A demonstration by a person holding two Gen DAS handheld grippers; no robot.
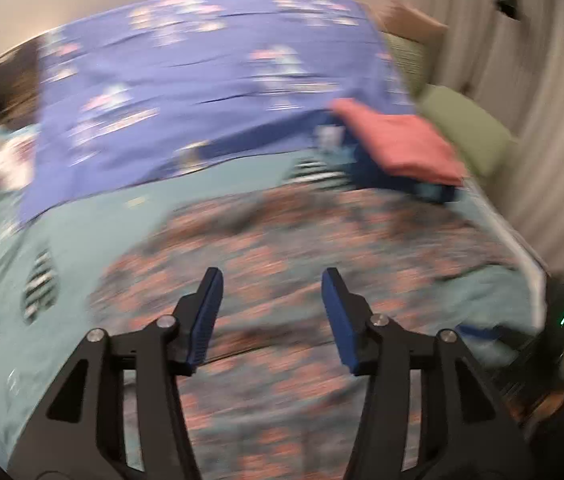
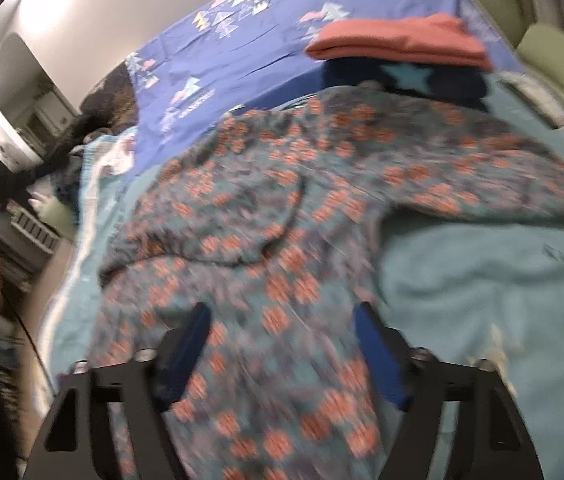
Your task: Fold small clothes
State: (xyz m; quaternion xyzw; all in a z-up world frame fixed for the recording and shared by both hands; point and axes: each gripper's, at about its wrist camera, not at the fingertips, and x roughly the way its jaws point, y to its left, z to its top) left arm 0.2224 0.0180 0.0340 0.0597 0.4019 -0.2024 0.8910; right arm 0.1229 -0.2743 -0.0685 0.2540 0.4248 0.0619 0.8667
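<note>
Hovering with jaws apart and nothing between them, the left claw (image 1: 270, 280) and right claw (image 2: 282, 316) both point down over a floral garment (image 2: 282, 208), teal with orange blooms, spread rumpled on a teal blanket (image 2: 481, 288) on the bed. Beyond it sits a folded stack, a coral piece (image 2: 397, 42) atop a navy star-printed one (image 2: 413, 80), on a blue patterned sheet (image 1: 186, 72).
</note>
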